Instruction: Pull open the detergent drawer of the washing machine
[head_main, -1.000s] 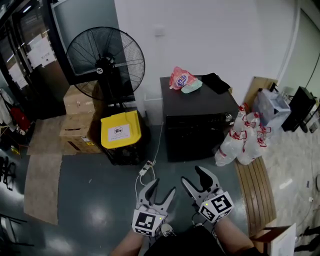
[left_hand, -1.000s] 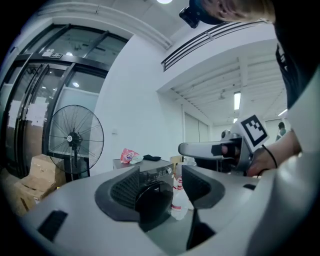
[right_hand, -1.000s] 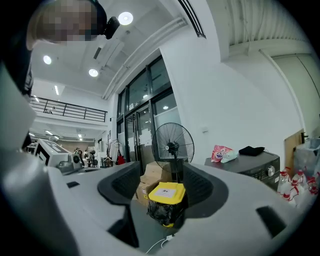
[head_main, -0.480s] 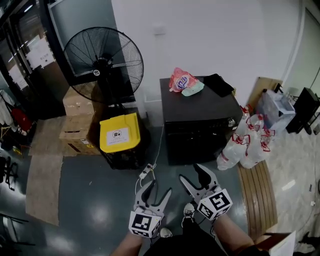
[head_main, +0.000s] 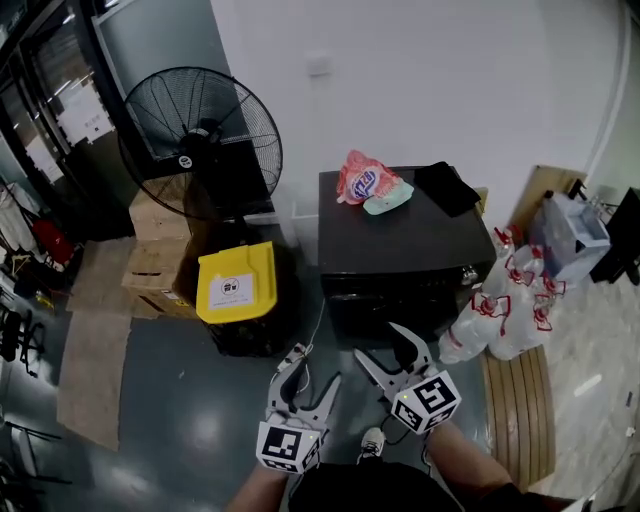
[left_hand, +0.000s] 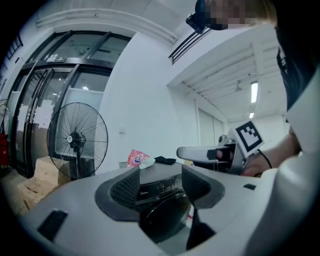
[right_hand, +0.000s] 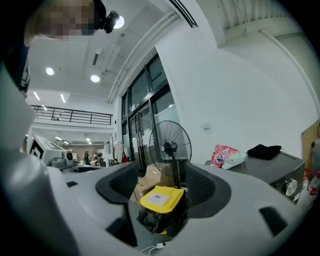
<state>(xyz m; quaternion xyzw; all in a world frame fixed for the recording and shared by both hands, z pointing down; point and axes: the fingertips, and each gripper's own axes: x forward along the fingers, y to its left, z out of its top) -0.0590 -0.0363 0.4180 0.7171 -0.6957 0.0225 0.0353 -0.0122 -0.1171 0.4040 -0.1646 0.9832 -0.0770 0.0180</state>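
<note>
My left gripper and right gripper hold nothing, jaws apart and the right's opening, well short of the black washing machine, whose stiff, smooth detergent drawer, I guess, sits along its top front and needs hooking by its lip.

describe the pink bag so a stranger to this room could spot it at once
Find the black washing machine to the right of the tall black fan. On its top, near the back left corner, lies the pink bag. It is the only brightly coloured thing up there: beside it are a pale green packet and a black cloth.
</note>
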